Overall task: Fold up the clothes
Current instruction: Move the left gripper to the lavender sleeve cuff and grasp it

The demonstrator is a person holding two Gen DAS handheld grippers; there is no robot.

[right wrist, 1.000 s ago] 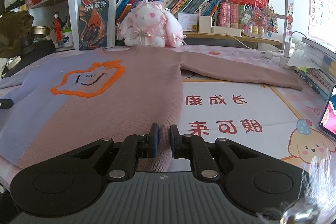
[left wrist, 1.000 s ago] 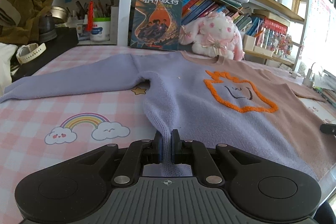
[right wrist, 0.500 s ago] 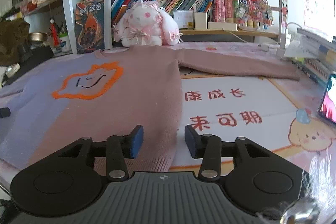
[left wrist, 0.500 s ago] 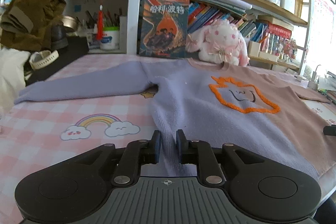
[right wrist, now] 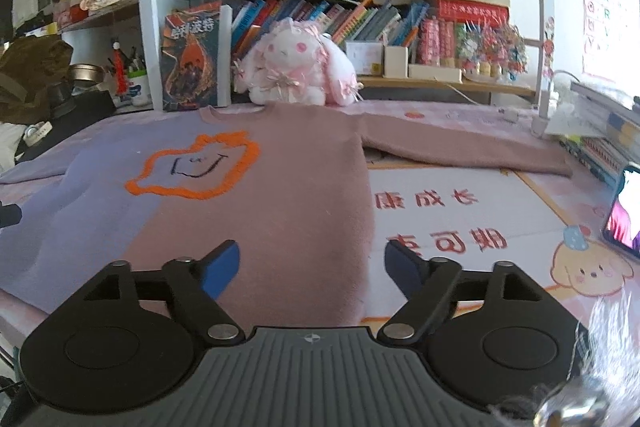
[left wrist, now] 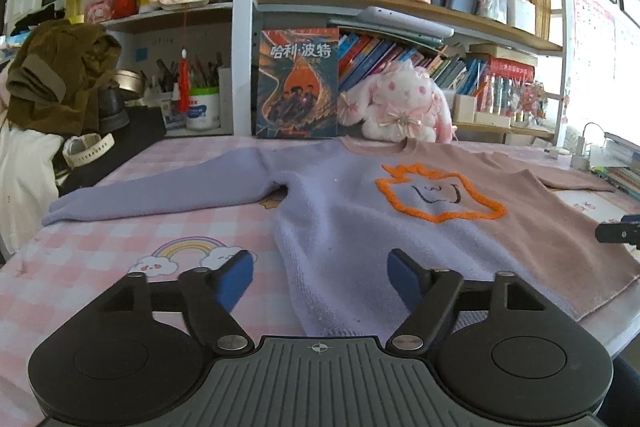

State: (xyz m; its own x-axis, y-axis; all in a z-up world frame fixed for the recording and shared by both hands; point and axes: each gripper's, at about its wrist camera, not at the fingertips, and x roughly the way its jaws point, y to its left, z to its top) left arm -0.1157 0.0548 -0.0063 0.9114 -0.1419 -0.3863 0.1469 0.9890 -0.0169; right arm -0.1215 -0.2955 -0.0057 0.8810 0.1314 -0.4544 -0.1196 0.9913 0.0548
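The near hem of the sweater (left wrist: 360, 227) is slipping out of sight behind the dark body of each hand-held gripper, so its very edge is hard to make out. In the left wrist view, the left hand-held gripper (left wrist: 320, 277) is standing with its blue pads (left wrist: 236, 277) spread wide; its jaws have just been opening, and the lilac corner of the sweater is lying between them without either pad pressing on it. In the right wrist view, the right hand-held gripper (right wrist: 312, 267) is likewise spread, its jaws having just been opening, with the pink side edge of the sweater lying between the pads, untouched by them. Only a dark tip of the other gripper is showing at the frame edge in each view.

Beyond the grippers, the sweater is lying flat and face up on the counter (left wrist: 100, 251), its orange outlined patch (left wrist: 436, 195) facing up and both sleeves stretched out sideways. The right sleeve end is reaching towards a phone (right wrist: 624, 215) that is cut off by the frame. Farther back, a plush rabbit (right wrist: 296, 71) and an upright book (left wrist: 298, 83) are sitting just behind the collar, under crowded shelves (left wrist: 400, 3).
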